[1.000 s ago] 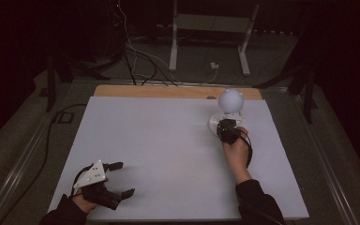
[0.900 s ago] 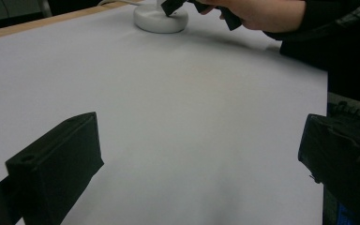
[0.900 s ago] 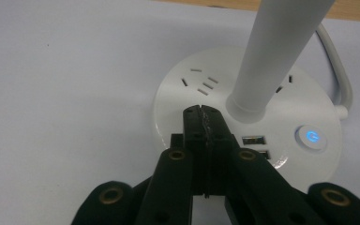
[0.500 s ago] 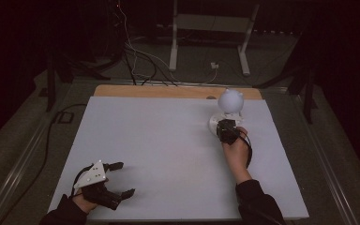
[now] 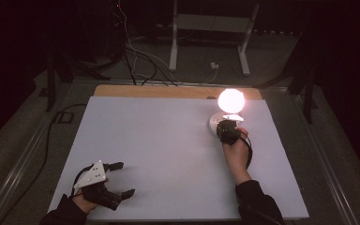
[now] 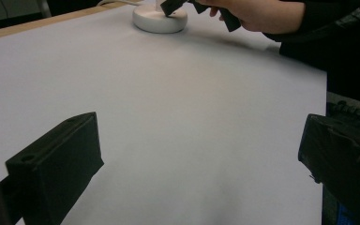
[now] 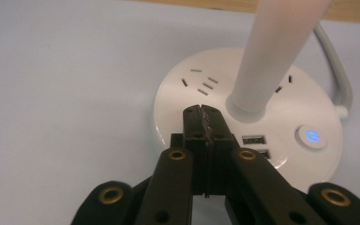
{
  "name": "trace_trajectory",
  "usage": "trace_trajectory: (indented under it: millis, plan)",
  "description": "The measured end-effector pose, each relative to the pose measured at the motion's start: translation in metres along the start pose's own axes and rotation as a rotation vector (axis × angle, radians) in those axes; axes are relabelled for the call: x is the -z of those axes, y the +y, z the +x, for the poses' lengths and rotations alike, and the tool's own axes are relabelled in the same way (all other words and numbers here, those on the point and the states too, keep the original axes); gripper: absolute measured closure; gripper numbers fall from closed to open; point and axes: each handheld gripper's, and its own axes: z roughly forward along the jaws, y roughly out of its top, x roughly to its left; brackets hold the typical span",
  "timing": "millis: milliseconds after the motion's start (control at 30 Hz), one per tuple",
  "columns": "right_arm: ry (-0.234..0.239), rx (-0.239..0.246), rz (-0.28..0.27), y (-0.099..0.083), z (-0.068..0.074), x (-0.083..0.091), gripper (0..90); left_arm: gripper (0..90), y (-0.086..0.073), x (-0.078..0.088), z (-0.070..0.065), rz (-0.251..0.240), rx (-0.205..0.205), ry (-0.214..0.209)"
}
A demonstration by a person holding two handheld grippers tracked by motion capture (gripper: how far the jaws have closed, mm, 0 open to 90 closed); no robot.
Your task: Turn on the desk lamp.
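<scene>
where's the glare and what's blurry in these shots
High view: the lit globe is blown out white and the room beyond is dark. Left gripper view: its own near jaws are soft. Right gripper view: the stem is overexposed and blurred, the button glows blue.

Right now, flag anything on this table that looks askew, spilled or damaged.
Nothing stands out. The lamp glows, upright on its round base; the right gripper rests shut on the base, the left gripper open over the bare sheet.
</scene>
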Motion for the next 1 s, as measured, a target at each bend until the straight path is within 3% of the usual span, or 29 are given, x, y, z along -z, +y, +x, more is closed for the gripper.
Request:
trace_trajectory:
  millis: [233, 267, 300, 333, 433, 467, 533, 567, 633, 700, 867, 933, 1000]
  plan:
    - [0.039, -0.009, -0.051, 0.007, 0.002, 0.012, 70.7, 0.2, 0.0, 0.0, 0.0, 0.004, -0.002, 0.001]
    - [0.051, -0.009, -0.067, 0.007, 0.002, 0.014, 62.5, 0.2, 0.0, 0.0, 0.0, 0.004, -0.002, 0.001]
    - [0.051, -0.009, -0.067, 0.007, 0.002, 0.014, 62.5, 0.2, 0.0, 0.0, 0.0, 0.003, -0.002, 0.001]
    - [0.086, -0.002, -0.086, 0.008, 0.002, 0.016, 51.2, 0.2, 0.0, 0.0, 0.0, 0.001, -0.001, 0.001]
    - [0.105, 0.009, -0.103, 0.008, 0.002, 0.018, 44.6, 0.2, 0.0, 0.0, 0.0, 0.005, 0.0, 0.003]
    - [0.126, 0.011, -0.11, 0.009, 0.002, 0.021, 36.7, 0.2, 0.0, 0.0, 0.0, 0.006, 0.0, 0.002]
    - [0.135, 0.007, -0.114, 0.009, 0.001, 0.022, 34.8, 0.2, 0.0, 0.0, 0.0, 0.0, 0.0, 0.0]
    - [0.165, -0.015, -0.115, 0.01, 0.0, 0.025, 28.2, 0.2, 0.0, 0.0, 0.0, 0.0, 0.001, 0.0]
    - [0.171, -0.023, -0.122, 0.01, 0.0, 0.026, 26.7, 0.2, 0.0, 0.0, 0.0, 0.002, -0.001, 0.001]
    - [0.188, -0.007, -0.146, 0.01, 0.001, 0.03, 16.8, 0.2, 0.0, 0.0, 0.0, 0.001, -0.001, 0.001]
    - [0.223, -0.006, -0.152, 0.01, 0.001, 0.036, 11.2, 0.3, 0.0, 0.0, 0.0, 0.002, -0.002, 0.001]
    - [0.238, 0.014, -0.166, 0.009, 0.001, 0.038, 2.0, 0.2, 0.0, 0.0, 0.0, -0.001, 0.001, 0.0]
    - [0.249, 0.036, -0.153, 0.009, 0.001, 0.041, 1.1, 0.2, 0.0, 0.0, 0.0, 0.002, -0.001, 0.001]
